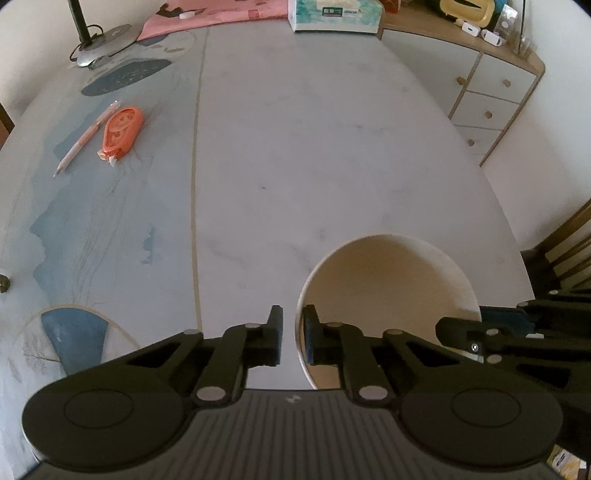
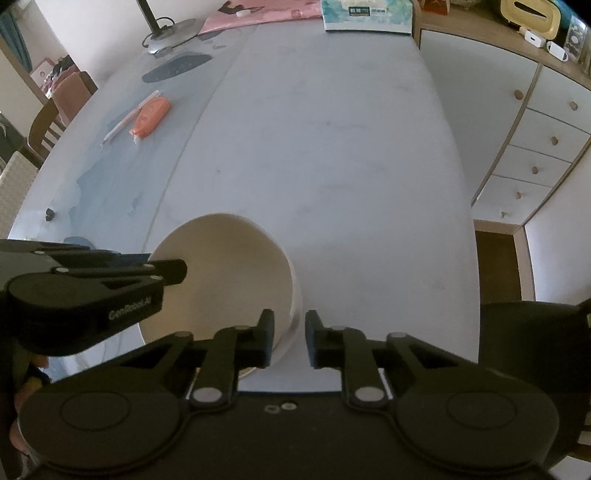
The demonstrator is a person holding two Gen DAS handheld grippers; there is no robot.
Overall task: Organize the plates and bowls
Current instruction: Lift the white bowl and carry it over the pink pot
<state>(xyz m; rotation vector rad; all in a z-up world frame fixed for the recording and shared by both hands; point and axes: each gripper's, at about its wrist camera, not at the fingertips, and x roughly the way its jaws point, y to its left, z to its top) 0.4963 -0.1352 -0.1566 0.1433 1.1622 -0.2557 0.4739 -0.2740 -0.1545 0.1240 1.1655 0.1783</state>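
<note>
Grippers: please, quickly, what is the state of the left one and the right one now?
Left gripper: closed on the near-left rim of the bowl.
Right gripper: closed on the same bowl's wall, on its right side.

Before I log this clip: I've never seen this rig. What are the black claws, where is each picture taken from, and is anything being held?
There is no robot arm here. A person holds a two-finger tool in each hand, and a wide-angle camera on each tool looks along its fingers. One picture is from the left gripper, the other from the right gripper.

Both are shut on the rim of one cream bowl, each from its own side, with one finger inside the wall and one outside.

On the marble table also lie an orange correction tape, a pink pen, a tissue box and a lamp base at the far end.
</note>
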